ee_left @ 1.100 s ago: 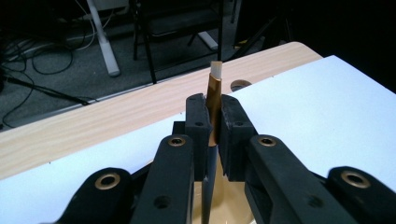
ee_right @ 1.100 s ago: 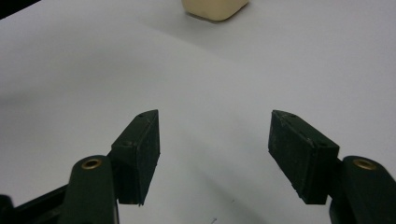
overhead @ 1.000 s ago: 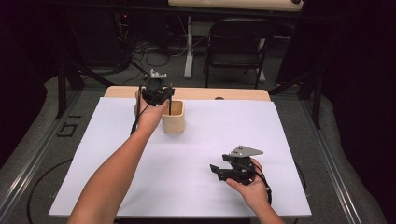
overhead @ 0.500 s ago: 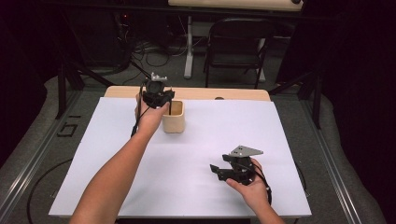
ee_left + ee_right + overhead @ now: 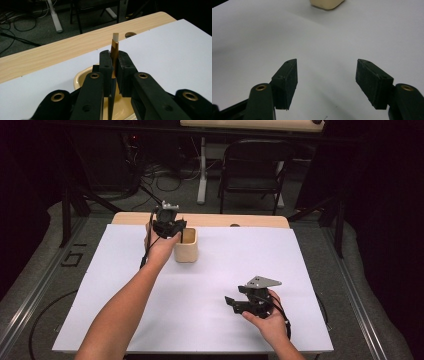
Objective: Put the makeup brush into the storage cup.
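Note:
A cream cup [image 5: 186, 251] stands at the back of the white table cover [image 5: 210, 285], left of centre. My left gripper [image 5: 171, 226] hangs over the cup's left rim, shut on a thin brown stick. In the left gripper view the stick [image 5: 115, 41] rises between the jaws of the left gripper [image 5: 114, 58] with its white tip up, and its dark lower end points into the cup [image 5: 80, 78]. My right gripper [image 5: 232, 303] rests low near the front right, open and holding nothing. In the right gripper view, my right gripper [image 5: 327, 80] faces bare white cover, with the cup [image 5: 325, 3] far ahead.
The wooden tabletop [image 5: 250, 221] shows as a strip behind the white cover, with a small round hole [image 5: 130, 34] in it. A dark folding chair [image 5: 255, 167] and a desk leg [image 5: 202, 170] with cables stand on the floor beyond the table.

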The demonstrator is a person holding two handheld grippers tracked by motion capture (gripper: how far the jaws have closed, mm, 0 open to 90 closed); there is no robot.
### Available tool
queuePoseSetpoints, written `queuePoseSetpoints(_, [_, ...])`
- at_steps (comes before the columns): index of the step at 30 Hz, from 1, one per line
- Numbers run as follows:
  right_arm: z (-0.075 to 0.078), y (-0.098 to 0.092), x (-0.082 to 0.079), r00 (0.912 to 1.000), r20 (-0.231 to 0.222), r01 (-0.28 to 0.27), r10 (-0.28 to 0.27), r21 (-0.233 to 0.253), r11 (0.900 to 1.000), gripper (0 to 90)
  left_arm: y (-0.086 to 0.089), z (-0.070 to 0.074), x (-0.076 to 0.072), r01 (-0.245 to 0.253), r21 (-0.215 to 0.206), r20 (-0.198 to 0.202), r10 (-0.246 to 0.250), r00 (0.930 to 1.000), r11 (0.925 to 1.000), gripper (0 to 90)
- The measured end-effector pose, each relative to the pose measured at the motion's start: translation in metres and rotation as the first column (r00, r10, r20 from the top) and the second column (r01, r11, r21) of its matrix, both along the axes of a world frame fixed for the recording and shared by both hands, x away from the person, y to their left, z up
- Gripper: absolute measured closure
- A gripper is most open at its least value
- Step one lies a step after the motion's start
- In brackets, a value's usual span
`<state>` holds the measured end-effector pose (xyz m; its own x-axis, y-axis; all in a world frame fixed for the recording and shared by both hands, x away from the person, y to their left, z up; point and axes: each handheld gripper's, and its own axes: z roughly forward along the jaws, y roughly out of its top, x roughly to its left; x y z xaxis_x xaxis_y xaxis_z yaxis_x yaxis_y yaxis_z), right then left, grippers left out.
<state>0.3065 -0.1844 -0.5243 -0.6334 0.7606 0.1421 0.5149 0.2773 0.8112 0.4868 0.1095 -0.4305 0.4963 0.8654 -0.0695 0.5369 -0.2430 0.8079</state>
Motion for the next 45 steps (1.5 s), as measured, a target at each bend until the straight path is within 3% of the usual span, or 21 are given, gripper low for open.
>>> queuePoseSetpoints(45, [-0.001, 0.001, 0.000, 1.0000, -0.006, -0.005, 0.005, -0.001, 1.000, 34.0, 0.001, -0.026, -0.002, -0.001, 0.021, -0.034, 0.002, 0.9994, 0.9998, 83.7])
